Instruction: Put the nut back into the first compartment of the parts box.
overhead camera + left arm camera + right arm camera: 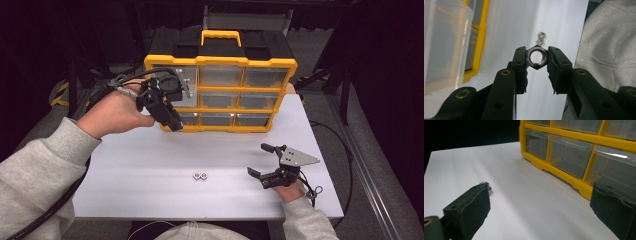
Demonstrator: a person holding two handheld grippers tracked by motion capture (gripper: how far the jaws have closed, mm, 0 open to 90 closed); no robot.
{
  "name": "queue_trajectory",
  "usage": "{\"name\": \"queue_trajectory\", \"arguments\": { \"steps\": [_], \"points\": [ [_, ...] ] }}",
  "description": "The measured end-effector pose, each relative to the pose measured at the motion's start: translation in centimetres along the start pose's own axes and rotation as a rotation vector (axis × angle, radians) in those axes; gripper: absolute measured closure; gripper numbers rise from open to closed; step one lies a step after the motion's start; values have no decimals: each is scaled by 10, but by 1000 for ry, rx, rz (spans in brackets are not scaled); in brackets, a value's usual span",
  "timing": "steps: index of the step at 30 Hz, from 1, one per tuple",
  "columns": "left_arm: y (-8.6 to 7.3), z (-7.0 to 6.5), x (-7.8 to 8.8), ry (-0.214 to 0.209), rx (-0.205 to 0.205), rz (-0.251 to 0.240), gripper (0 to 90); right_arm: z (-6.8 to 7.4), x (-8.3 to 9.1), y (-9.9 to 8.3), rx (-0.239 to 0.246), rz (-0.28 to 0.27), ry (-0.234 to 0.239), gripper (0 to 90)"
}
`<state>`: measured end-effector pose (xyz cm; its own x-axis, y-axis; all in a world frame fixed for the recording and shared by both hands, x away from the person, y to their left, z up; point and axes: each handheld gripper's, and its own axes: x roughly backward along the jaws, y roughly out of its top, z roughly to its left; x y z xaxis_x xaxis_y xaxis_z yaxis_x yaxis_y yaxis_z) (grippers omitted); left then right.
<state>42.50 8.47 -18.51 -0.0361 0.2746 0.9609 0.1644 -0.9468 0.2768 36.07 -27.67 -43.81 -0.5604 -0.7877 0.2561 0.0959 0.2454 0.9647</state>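
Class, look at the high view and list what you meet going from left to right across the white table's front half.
Left to right: the two small nuts lying side by side, then the right gripper with its jaws open.

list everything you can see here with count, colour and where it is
organiser case: one, yellow and black with clear drawers, far side of table
hex nut: one, dark metal, pinched between left gripper's fingers
small nuts: two, silver, touching, near middle of table
table: one, white
left gripper: one, black, raised before the case's left drawers, shut on hex nut
right gripper: one, black, open, low over table's right
sleeves: two, grey
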Motion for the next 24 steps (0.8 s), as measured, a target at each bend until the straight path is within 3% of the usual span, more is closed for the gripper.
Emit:
{"name": "queue_trajectory", "arguments": {
  "steps": [8, 13, 24],
  "points": [
    [5, 6, 29, 15, -3, -31, 694, 0, 0, 0, -3, 2, 2, 34],
    [10, 7, 42, 33, -11, -22, 693, 0, 0, -1, -8, 7, 6, 34],
    [15, 22, 63, 69, 25, -39, 694, 0, 0, -1, -6, 11, 13, 34]
  ]
}}
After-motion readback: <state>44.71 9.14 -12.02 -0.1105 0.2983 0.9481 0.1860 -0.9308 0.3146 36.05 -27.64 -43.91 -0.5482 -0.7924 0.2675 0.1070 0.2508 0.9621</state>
